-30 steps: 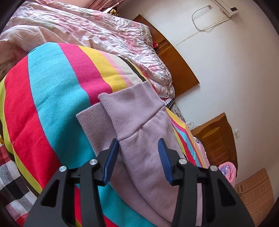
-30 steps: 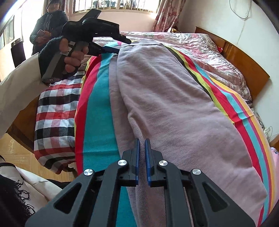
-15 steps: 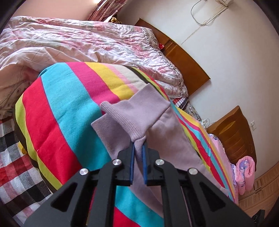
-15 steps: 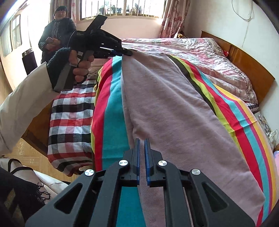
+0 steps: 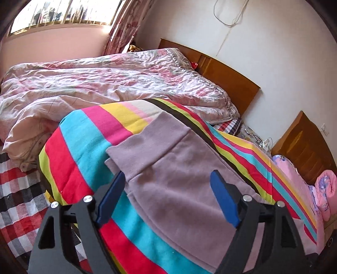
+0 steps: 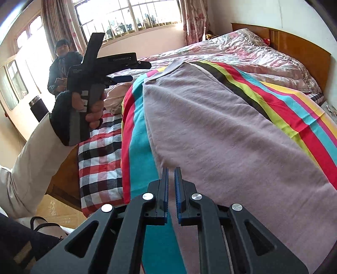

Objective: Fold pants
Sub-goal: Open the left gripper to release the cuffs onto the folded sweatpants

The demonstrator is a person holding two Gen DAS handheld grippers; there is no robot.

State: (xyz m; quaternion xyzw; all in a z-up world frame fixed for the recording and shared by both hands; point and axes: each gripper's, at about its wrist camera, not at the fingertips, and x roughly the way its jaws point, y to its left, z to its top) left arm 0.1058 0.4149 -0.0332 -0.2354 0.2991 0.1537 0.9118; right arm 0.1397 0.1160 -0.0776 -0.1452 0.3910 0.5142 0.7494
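The bed (image 5: pixel 88 84) fills most of both views, its pink floral quilt (image 5: pixel 105 78) bunched in the upper half of the frame and the striped blanket (image 5: pixel 84 143) running from centre to lower right in the left wrist view. My pants (image 5: pixel 179 168), mauve and soft, lie flat on that blanket. Their long axis runs from the bottom of the right wrist view up toward the top centre, cuffs at the far end, pointing at the quilt and window (image 6: pixel 128 16).

Half a second ago my left gripper (image 5: pixel 166 198) was pinched shut on the cuff and holding it raised; now its jaws stand wide apart and the cuffs (image 5: pixel 147 143) rest on the blanket, one leg stacked on the other, with nothing between the blue pads (image 5: pixel 223 200). From the right wrist view that left gripper (image 6: pixel 120 79) is lifted clear, at upper left, just off the cuff end, gripped in my left hand (image 6: pixel 92 111).

My right gripper (image 6: pixel 171 189), at the bottom centre, has its jaws nearly together with a thin gap, over the near end of the pants (image 6: pixel 210 130). I cannot tell whether fabric is pinched between them.

A person (image 6: pixel 63 63) in a dark coat stands at upper left by the window.
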